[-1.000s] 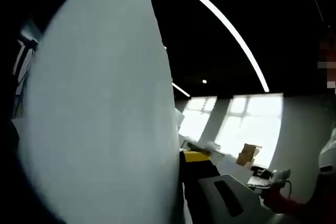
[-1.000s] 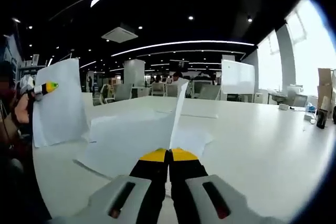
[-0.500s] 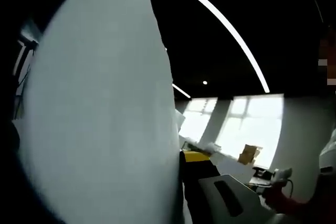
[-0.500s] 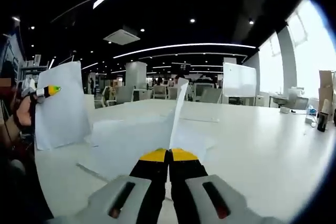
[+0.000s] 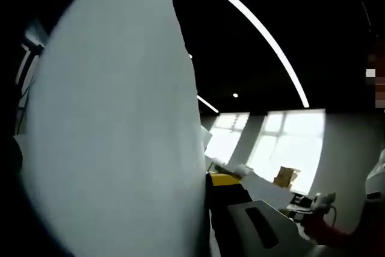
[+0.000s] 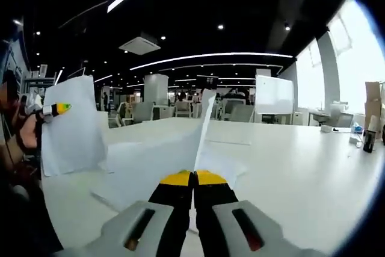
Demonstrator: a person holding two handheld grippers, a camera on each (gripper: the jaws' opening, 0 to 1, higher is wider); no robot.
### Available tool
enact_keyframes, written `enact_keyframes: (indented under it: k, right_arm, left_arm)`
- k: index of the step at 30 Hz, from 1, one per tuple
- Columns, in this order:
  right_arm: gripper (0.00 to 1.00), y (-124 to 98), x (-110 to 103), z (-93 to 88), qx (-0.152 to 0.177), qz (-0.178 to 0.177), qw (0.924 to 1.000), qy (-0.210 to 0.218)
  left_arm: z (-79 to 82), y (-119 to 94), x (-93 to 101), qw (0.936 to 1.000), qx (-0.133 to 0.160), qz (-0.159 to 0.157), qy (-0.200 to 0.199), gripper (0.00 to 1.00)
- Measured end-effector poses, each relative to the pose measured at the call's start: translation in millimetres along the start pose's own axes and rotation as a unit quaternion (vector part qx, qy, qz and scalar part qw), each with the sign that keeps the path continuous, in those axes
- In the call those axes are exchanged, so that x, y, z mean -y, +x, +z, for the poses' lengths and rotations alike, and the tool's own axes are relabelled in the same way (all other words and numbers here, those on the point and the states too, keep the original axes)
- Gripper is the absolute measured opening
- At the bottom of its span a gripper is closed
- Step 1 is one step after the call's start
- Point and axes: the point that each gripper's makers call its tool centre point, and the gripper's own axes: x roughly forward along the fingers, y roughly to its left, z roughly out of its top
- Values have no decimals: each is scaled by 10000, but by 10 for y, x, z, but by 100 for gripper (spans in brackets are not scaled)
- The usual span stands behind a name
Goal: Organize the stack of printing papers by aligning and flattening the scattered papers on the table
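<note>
With each gripper clamped on the edge of a sheet, both sheets hang clear of the tabletop (image 6: 289,161), probably for squaring onto the loose papers (image 6: 144,161) at 12 o'clock of the right gripper (image 6: 193,177). Right gripper's sheet (image 6: 204,124) stands edge-on between shut jaws. Left gripper (image 6: 57,109), at 9 o'clock, pinches its sheet (image 6: 75,124) by the top edge, so it hangs flat.

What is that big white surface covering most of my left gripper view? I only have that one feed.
Observer: It is a sheet of paper the left gripper pinches near its top edge and holds upright above the table.
Operator: Is the right gripper holding anything?
Observer: Yes, the right gripper is shut on another sheet, seen edge-on between its yellow tips.
Operator: Any paper left on the table?
Observer: Yes, more loose sheets lie flat just beyond the right gripper.
</note>
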Motion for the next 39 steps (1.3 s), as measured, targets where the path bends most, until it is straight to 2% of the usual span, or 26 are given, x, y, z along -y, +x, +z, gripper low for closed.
enact_keyframes:
  k: [15,32,39]
  right_arm:
    - [0,-26,-45,257,169,117,9996,-209]
    - [0,-136,-185,654,536,278,9974,-387]
    - [0,-154,-222,766,677,378,9964,-356]
  left_arm:
    - [-9,12,3,10000,-10,0,-5,6]
    - [-13,-7,-17,10000,8,25,-45,6]
    - [-12,-11,-9,10000,7,19,-31,6]
